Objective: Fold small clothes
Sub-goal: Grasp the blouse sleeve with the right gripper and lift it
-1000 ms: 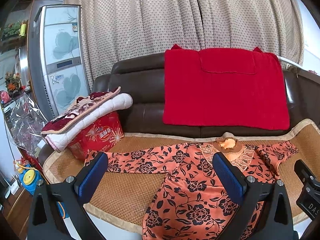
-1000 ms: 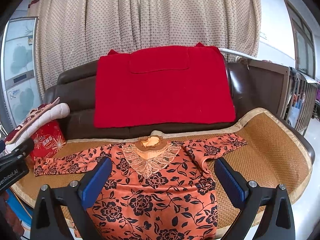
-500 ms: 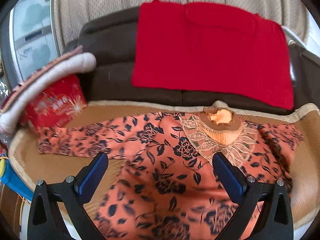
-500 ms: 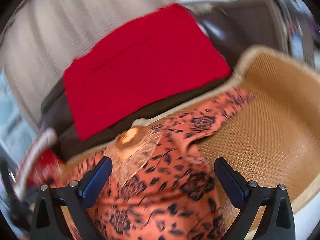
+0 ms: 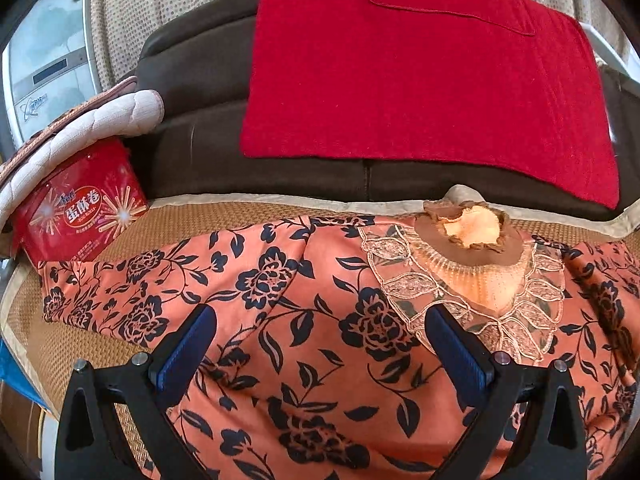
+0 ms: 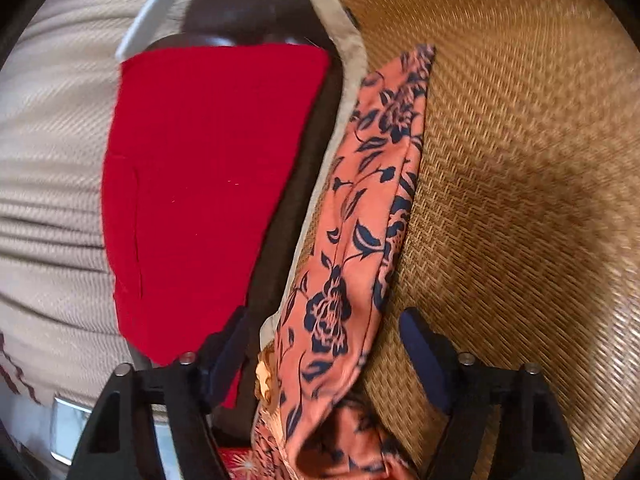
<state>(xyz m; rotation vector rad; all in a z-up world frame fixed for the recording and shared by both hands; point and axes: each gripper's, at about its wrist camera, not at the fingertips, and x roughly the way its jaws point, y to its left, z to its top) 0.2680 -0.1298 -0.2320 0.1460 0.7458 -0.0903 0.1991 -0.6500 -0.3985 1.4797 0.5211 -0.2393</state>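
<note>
An orange top with black flowers and a lace collar point(image 5: 304, 304) lies spread flat on a woven mat point(image 5: 224, 216) on the sofa seat. My left gripper point(image 5: 320, 344) is open, low over the garment's left shoulder, with its left sleeve point(image 5: 120, 292) stretching to the left. My right gripper point(image 6: 320, 344) is open and rolled sideways; the garment's right sleeve point(image 6: 360, 208) runs between its blue pads point(image 6: 420, 352) out over the mat point(image 6: 520, 200).
A red cloth point(image 5: 420, 64) hangs over the dark sofa backrest point(image 5: 200, 120). A red snack box point(image 5: 80, 208) with folded quilts point(image 5: 88, 124) on top stands at the mat's left end. Curtains hang behind.
Both grippers have moved down and closer to the garment. The right gripper has swung right and rolled sideways over the right sleeve. Both stay open.
</note>
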